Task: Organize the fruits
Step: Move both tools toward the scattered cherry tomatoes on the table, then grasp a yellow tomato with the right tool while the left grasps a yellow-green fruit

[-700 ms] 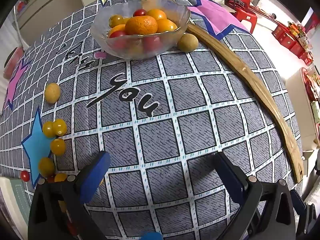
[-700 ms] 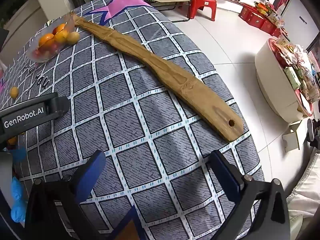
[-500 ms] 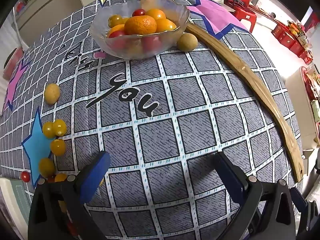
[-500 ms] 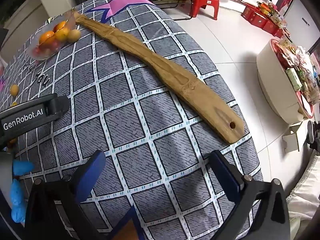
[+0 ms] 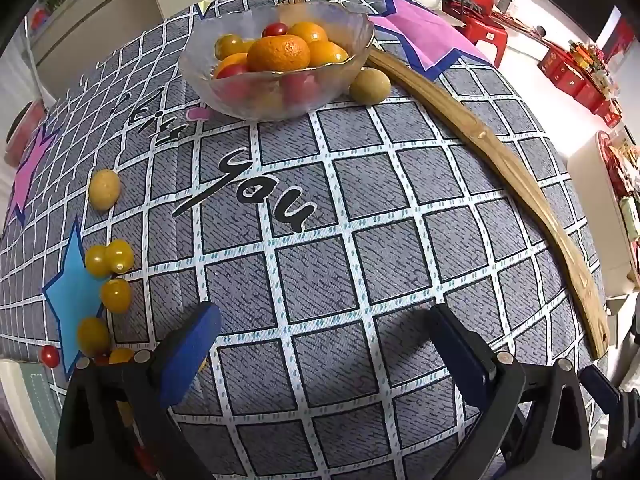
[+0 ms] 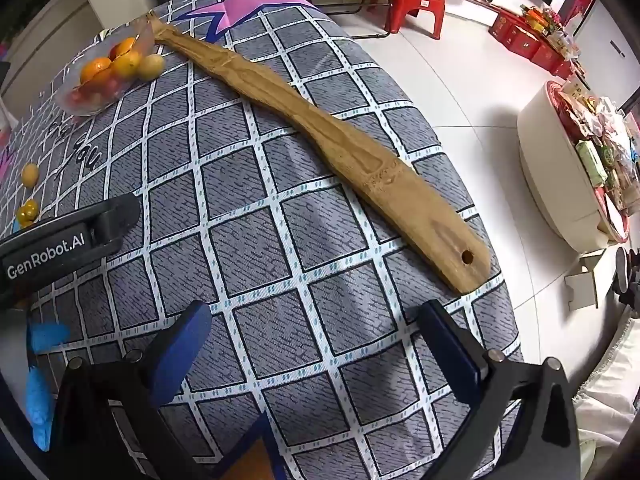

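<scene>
- The left tool [image 5: 320, 332] is held over the near part of the table [image 5: 360, 240], its two blue-padded fingers spread wide with only the checked cloth between them.
- The right tool [image 6: 316, 328] is likewise spread wide and pinches nothing; it is seen above the near right part of the table, close to the edge.
- A glass bowl [image 5: 276, 96] stands at the far side of the table and is filled with oranges [image 5: 280, 54] and small red and yellow tomatoes.
- A round brownish-green fruit [image 5: 370, 85] lies on the cloth just beside the bowl, on its right.
- A pale yellow fruit [image 5: 104, 189] lies alone on the left of the table, well apart from the bowl.
- Nearer on the left, several yellow cherry tomatoes [image 5: 109, 257] are scattered along a blue star printed on the cloth, and a small red tomato [image 5: 50, 355] lies at the near left edge.
- A long wooden strip [image 6: 320, 140] is laid diagonally along the right side of the table, its far end beside the bowl.
- A blue-gloved hand [image 6: 40, 392] is seen at the near left in the right wrist view.
</scene>
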Motion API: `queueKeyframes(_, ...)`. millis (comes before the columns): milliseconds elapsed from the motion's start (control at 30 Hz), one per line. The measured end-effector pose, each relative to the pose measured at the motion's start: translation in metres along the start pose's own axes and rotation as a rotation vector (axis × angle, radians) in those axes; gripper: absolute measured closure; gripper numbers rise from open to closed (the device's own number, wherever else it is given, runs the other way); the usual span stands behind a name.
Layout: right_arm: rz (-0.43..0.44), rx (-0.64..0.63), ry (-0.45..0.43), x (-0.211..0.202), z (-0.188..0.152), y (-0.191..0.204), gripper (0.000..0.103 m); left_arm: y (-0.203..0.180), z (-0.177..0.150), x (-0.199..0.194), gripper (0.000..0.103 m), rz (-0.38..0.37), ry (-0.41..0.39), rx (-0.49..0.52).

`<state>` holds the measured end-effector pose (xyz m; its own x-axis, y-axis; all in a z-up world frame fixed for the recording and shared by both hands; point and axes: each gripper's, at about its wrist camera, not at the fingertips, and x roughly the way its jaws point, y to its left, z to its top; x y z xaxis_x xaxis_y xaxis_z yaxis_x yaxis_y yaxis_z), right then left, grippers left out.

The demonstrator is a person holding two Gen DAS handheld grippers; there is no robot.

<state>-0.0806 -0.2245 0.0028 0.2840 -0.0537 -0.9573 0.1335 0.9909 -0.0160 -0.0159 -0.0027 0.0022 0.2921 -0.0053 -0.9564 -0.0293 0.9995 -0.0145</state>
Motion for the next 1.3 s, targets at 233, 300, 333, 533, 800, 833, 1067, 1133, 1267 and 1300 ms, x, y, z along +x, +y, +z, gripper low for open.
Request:
queueKeyframes(233, 0.001, -0.009, -0.034, -0.003, -0.006, -0.001, 0.000, 0.003, -0.003, -0.002, 0.000, 0.001, 0.024, -0.010)
queueKeyframes(300, 0.001, -0.012, -0.041, -0.004, -0.009, 0.000, 0.000, 0.010, -0.008, -0.004, 0.000, -0.015, 0.034, -0.016)
queueKeyframes(333, 0.001, -0.014, -0.041, -0.004, -0.010, 0.001, 0.000, 0.013, -0.011, -0.006, 0.000, -0.024, 0.031, -0.021)
queueKeyframes(533, 0.011, -0.008, 0.004, -0.008, -0.007, 0.002, 0.000, 0.037, -0.027, -0.026, 0.000, -0.013, 0.009, -0.035)
queueKeyframes(800, 0.083, -0.049, 0.007, -0.035, -0.018, 0.021, 0.000, 0.085, -0.067, -0.074, 0.000, 0.005, -0.044, -0.040)
queueKeyframes(833, 0.089, -0.057, 0.005, -0.039, -0.022, 0.025, 0.000, 0.092, -0.075, -0.080, 0.000, 0.011, -0.049, -0.045)
queueKeyframes(1067, 0.119, -0.128, 0.017, -0.061, -0.040, 0.054, 0.000, 0.136, -0.125, -0.117, 0.000, 0.063, -0.071, -0.092)
queueKeyframes(1133, 0.120, -0.150, 0.020, -0.066, -0.048, 0.060, 0.000, 0.138, -0.137, -0.127, 0.000, 0.092, -0.070, -0.086)
queueKeyframes(1267, 0.120, -0.177, 0.030, -0.071, -0.057, 0.059, 0.000, 0.146, -0.156, -0.125, 0.000, 0.095, -0.042, -0.103)
queueKeyframes(1300, 0.119, -0.180, 0.032, -0.073, -0.060, 0.060, 0.000, 0.148, -0.161, -0.123, 0.000, 0.095, -0.032, -0.106)
